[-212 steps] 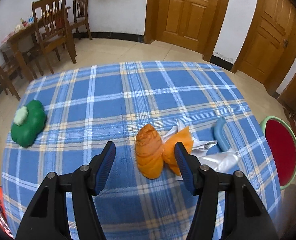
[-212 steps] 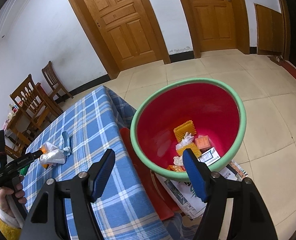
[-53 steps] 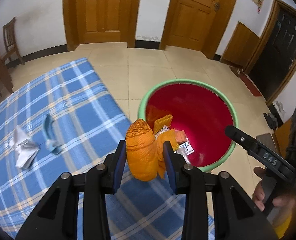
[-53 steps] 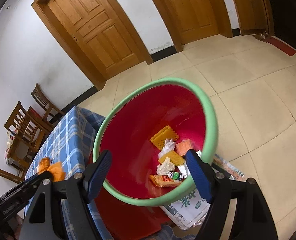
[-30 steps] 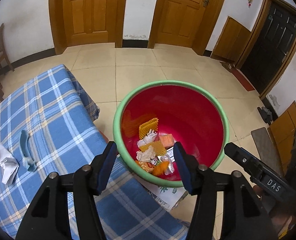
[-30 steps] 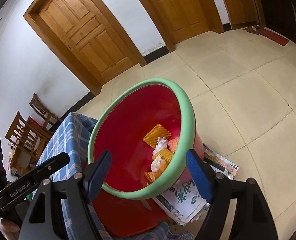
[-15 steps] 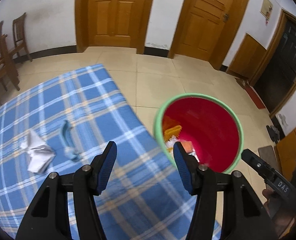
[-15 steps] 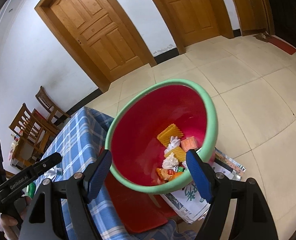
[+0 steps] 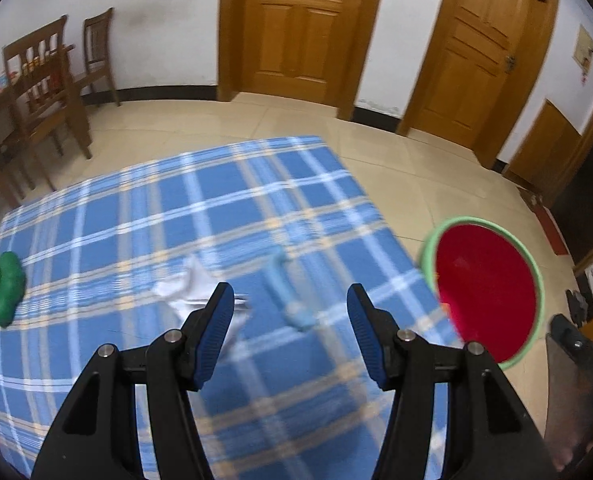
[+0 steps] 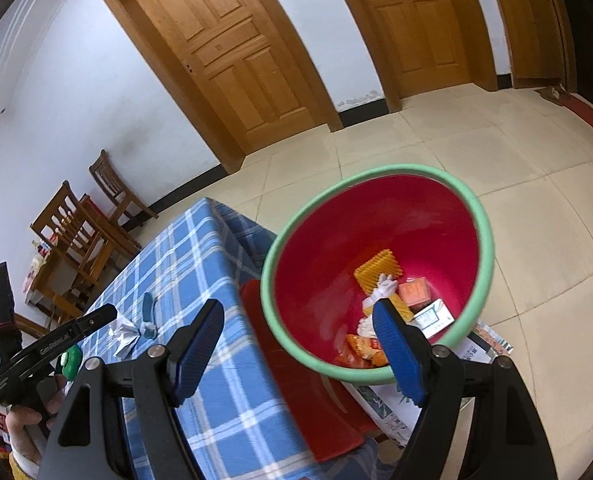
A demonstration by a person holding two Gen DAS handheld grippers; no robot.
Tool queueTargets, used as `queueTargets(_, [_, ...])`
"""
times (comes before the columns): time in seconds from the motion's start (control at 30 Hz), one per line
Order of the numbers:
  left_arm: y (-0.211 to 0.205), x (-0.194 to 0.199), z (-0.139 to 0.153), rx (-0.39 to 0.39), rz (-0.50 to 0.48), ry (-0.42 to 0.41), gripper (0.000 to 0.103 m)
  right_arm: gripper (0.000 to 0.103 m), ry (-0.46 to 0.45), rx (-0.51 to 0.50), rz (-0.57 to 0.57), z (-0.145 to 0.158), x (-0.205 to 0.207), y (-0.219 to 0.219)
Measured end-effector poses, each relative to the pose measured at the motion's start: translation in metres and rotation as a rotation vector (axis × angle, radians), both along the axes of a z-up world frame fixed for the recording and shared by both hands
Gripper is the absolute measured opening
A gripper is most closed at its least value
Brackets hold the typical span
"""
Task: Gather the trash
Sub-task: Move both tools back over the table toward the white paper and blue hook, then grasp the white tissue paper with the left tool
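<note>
The left gripper (image 9: 290,334) has its jaws spread and empty, low in the centre of the left wrist view, aimed down at the blue plaid worktop (image 9: 144,216); that fits a hand lining up for another pickup, not one carrying a load. Just beyond the jaws lie the pieces of trash not yet collected: a crumpled white paper (image 9: 192,286) partly hidden behind the left jaw, and a slim blue scrap (image 9: 286,300) between the two jaws, a little apart from the paper. A green toy (image 9: 2,294) sits at the far left edge, well apart from them. The red basin (image 10: 376,268) with its green rim stands on the floor just beside the worktop's edge, so a short swing drops trash into it; wrappers and paper already lie in its bottom. The right gripper (image 10: 296,350) hangs above the basin, its jaws also spread and holding nothing, likely waiting.
</note>
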State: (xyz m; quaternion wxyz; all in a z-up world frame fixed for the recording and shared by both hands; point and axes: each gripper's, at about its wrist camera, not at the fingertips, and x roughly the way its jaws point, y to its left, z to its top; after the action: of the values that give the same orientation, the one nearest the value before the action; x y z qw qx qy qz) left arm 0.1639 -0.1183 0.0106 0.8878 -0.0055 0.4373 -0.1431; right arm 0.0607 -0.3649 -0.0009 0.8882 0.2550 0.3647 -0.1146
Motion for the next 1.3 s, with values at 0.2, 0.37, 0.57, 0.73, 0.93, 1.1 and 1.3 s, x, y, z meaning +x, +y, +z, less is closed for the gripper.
queueTargets(0.2, [0.031, 0.024, -0.014, 0.039, 0.075, 0.013, 0.059, 0.079, 0.003, -0.015, 0.031, 0.002, 0.013, 0.016])
queueTargets(0.37, [0.048, 0.037, -0.031, 0.034, 0.115, 0.048, 0.059, 0.079, 0.015, -0.02, 0.053, 0.001, 0.023, 0.028])
queueTargets(0.57, [0.056, 0.042, -0.046, -0.007, 0.122, 0.079, 0.059, 0.079, 0.031, -0.031, 0.078, -0.002, 0.037, 0.039])
queueTargets(0.73, [0.053, 0.042, -0.052, -0.027, 0.105, 0.084, 0.058, 0.079, 0.041, -0.04, 0.095, -0.003, 0.044, 0.048])
queueTargets(0.93, [0.053, 0.036, -0.058, -0.085, 0.081, 0.096, 0.03, 0.079, 0.058, -0.048, 0.107, -0.005, 0.05, 0.057])
queueTargets(1.1, [0.062, 0.033, -0.061, -0.162, 0.092, 0.106, 0.01, 0.079, 0.067, -0.053, 0.127, -0.007, 0.057, 0.069])
queueTargets(1.3, [0.076, 0.026, -0.058, -0.222, 0.104, 0.101, 0.003, 0.078, 0.088, -0.066, 0.164, -0.011, 0.072, 0.088])
